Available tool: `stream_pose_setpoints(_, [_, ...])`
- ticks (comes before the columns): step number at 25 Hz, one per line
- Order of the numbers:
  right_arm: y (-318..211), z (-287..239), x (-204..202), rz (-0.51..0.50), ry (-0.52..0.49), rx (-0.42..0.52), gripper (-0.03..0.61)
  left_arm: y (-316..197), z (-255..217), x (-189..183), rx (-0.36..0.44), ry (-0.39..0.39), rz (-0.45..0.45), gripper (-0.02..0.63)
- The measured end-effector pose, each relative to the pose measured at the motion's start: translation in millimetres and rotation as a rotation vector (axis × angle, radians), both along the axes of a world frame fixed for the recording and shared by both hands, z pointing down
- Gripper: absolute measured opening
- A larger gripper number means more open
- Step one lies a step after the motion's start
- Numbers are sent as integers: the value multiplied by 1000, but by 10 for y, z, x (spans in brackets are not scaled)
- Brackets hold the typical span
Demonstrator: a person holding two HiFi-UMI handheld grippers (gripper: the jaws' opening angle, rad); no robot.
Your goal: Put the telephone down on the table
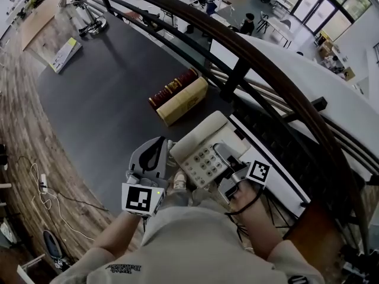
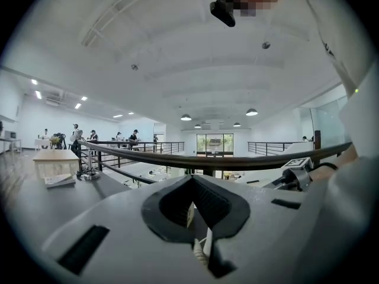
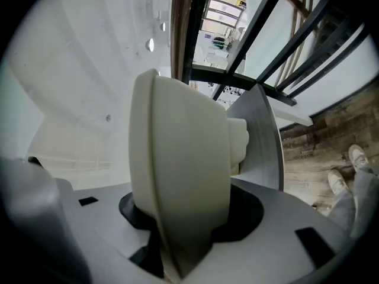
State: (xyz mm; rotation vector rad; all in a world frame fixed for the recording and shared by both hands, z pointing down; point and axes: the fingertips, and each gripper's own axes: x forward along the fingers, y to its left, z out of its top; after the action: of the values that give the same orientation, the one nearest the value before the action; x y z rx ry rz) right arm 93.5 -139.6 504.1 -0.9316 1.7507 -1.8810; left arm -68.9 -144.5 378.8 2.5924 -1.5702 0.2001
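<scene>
— Tabletop and room first: what lies around the grippers?

— Ahead of both spreads a dark grey matte table (image 1: 100, 99). Just beyond the jaws a maroon hardback book (image 1: 172, 87) and a tan boxy book (image 1: 185, 102) lie on it side by side, touching. A white booklet (image 1: 65, 55) lies well apart, far off to the left. Wooden plank floor (image 1: 23, 135) runs along the outer side of the left gripper (image 1: 167, 147). A dark wooden handrail on black posts (image 1: 260, 70) curves past the outer side of the right gripper (image 1: 225, 158), with a lower hall beyond it.

— What does one view give that another lacks?

— Only the head view shows the grey keypad (image 1: 204, 158) on the cream push-button telephone (image 1: 204, 138). The left gripper view alone has the white ceiling with round lamps (image 2: 251, 112) and people standing far off (image 2: 76, 134) along the rail. The right gripper view meets the telephone edge-on and catches a pale shoe (image 3: 358, 155) on the floor to its right.

— And the grips?

— The right gripper's jaws stand partway apart, clamped on the telephone's cream body. The left gripper's jaws are nearly together, nipping a thin cream edge of it, with a bit of coiled cord (image 2: 201, 247) in the slot. The telephone hangs in the air between the two grippers, short of the books, not resting on the table.
</scene>
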Motion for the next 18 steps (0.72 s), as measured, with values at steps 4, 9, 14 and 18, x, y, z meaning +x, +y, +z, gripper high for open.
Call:
stream_pose_setpoints(4, [-398,199,68,-18,44,0,206,-249,78,47,11,7,-19,4])
stream_pose_setpoints(9, [-902,458,30,-31,36,0,206,-607,216,8,45,4,-93,3])
stream_pose_setpoints(14, [-1025,773,47,-26,11,-41,206,-701,453,189,34,-10,-89,4])
stream_pose_setpoints(18, [-1101,1034,-10,-33,5,-60,206,-787,672,272,21,-11,-78,3])
